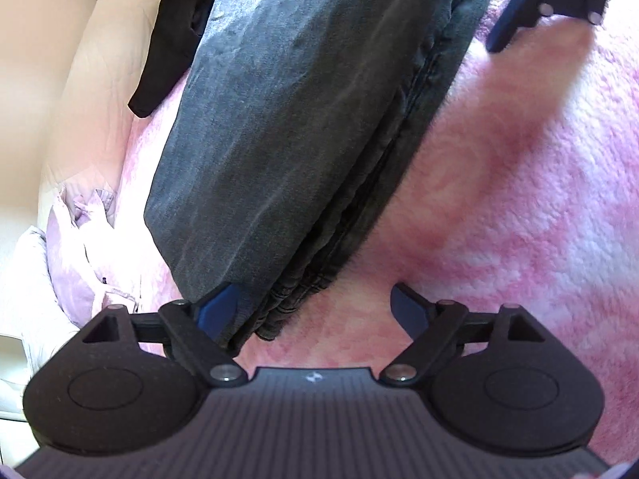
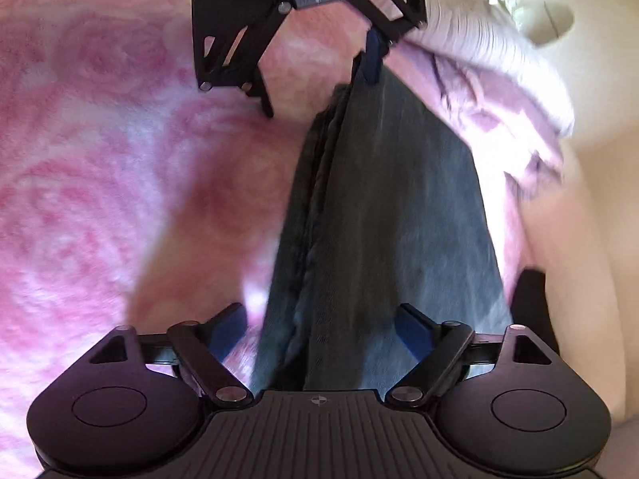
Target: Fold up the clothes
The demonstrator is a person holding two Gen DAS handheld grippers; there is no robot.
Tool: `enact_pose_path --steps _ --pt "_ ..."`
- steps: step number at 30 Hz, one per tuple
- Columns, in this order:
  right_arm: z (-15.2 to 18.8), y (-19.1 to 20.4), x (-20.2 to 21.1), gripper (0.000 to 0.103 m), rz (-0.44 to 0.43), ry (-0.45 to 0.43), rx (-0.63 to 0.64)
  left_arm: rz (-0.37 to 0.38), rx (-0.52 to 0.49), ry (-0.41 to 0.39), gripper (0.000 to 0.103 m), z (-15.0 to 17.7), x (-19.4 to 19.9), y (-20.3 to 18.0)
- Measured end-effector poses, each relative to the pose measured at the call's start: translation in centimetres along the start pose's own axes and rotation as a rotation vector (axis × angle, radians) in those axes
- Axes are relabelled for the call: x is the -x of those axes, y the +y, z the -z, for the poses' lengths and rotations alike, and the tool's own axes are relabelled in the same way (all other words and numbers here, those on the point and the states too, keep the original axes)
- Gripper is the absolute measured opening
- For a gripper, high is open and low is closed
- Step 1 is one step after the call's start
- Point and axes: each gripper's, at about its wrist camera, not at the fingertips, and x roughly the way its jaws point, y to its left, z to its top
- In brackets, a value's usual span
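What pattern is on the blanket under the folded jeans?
Pink and white swirling roses on the blanket, clearest in the right wrist view.

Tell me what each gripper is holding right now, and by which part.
Nothing. The left gripper and right gripper both stand open at opposite ends of the folded grey jeans, which lie on the pink blanket.

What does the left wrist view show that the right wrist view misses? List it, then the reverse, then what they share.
Only the left wrist view: the full length of a black garment lying beside the jeans; the right view catches only a dark scrap at its edge.

Only the right wrist view: a pale wall with an oval hole at the top right.

Both: folded grey jeans on the pink blanket, a lilac garment alongside, and the open left gripper and right gripper at opposite ends.
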Motion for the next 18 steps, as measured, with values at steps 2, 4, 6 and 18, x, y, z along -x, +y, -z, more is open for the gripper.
enact_pose_path --steps 2,4,6,18 --pt "0.6 -1.3 -0.4 0.075 -0.014 -0.013 -0.01 -0.025 -0.025 -0.008 0.083 0.0 -0.1 0.1" --pt "1.1 -2.7 0.0 0.05 -0.035 -0.029 -0.006 -0.054 -0.052 -0.025 0.083 -0.2 0.0 0.0" --pt "1.5 -4.0 1.0 0.029 -0.059 -0.054 -0.004 -0.074 -0.072 -0.048 0.083 -0.5 0.3 -0.3" --pt "7.8 -11.5 6.8 0.017 -0.102 -0.058 -0.03 -0.165 -0.078 -0.094 0.079 -6.3 -0.6 -1.9"
